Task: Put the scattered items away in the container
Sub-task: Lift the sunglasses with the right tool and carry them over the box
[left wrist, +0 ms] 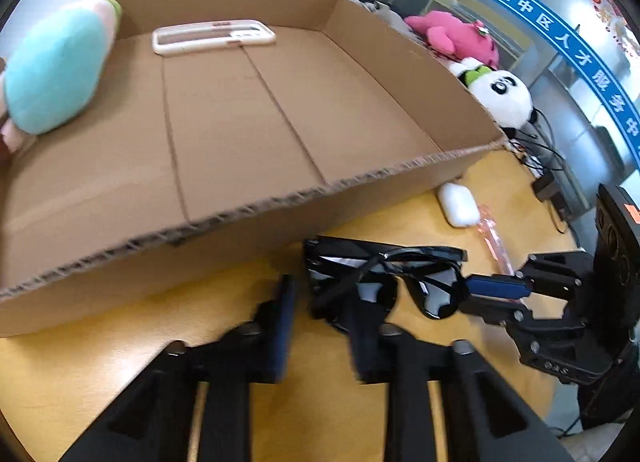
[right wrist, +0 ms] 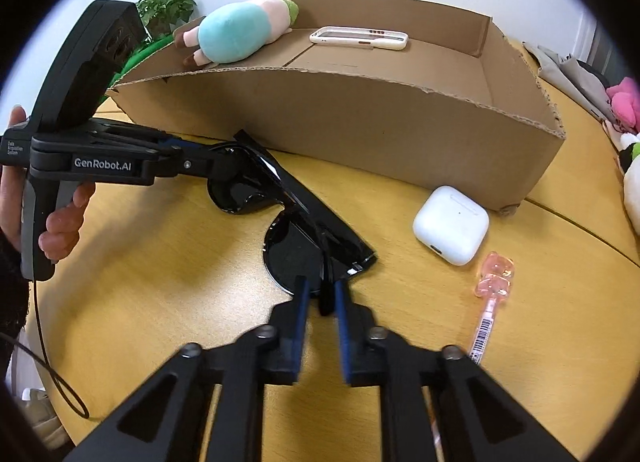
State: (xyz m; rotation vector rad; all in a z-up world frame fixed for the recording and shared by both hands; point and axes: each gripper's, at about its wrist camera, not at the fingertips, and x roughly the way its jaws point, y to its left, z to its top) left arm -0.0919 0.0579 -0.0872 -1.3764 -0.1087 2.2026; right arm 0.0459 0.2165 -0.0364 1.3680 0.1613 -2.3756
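Table (right wrist: 520,382): a yellow wooden top is seen, with bare surface in front of the box and to the right of the small items.
Cardboard box (left wrist: 248,246): a shallow open tray is set at the far side of the table; its near wall has a ragged cut edge, and most of its floor is uncovered.
Plush toy (left wrist: 56,65): a teal and pink plush is lodged in the far left corner of the box, leaning over the left wall.
Phone case (left wrist: 214,37): a white case is laid flat against the far wall inside the box.
Sunglasses (right wrist: 298,221): a black folded pair is positioned on the table just in front of the near wall of the box — outside it.
Left gripper (left wrist: 320,326): jaws are held apart, one finger at each side of the near lens; whether the frame is touched cannot be told.
Right gripper (right wrist: 322,302): jaws are drawn nearly together around a folded temple arm at the lens end; a firm clamp cannot be confirmed.
Earbud case (right wrist: 451,223): a white case is placed right of the sunglasses, near the box corner.
Pink pen (right wrist: 493,294): a pen with a bear-shaped top is laid just beside the earbud case — apart from the box.
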